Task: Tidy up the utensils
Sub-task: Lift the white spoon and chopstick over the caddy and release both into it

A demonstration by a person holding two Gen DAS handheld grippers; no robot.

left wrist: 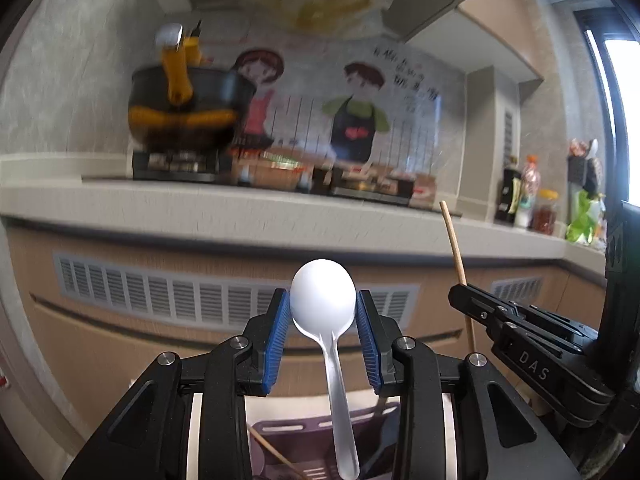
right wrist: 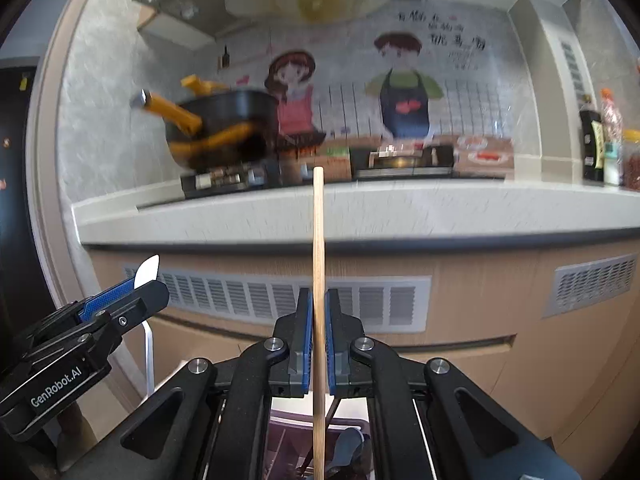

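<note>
My left gripper (left wrist: 323,300) is shut on a white plastic spoon (left wrist: 324,300), bowl up between the blue pads, its handle hanging down into a purple slotted utensil holder (left wrist: 288,432) below. My right gripper (right wrist: 318,312) is shut on a wooden chopstick (right wrist: 318,240) that stands upright, its lower end reaching down over the same purple holder (right wrist: 288,440). In the left wrist view the right gripper (left wrist: 520,328) and its chopstick (left wrist: 456,252) are at the right. In the right wrist view the left gripper (right wrist: 120,304) is at the left, the spoon (right wrist: 147,270) showing at its tip.
A kitchen counter (right wrist: 360,208) runs across ahead, with a black pot with yellow handles (right wrist: 224,128) on a stove. Bottles and jars (right wrist: 604,140) stand at the counter's right end. Vented cabinet fronts (left wrist: 160,292) lie below. Another chopstick (left wrist: 276,456) and a dark utensil lie in the holder.
</note>
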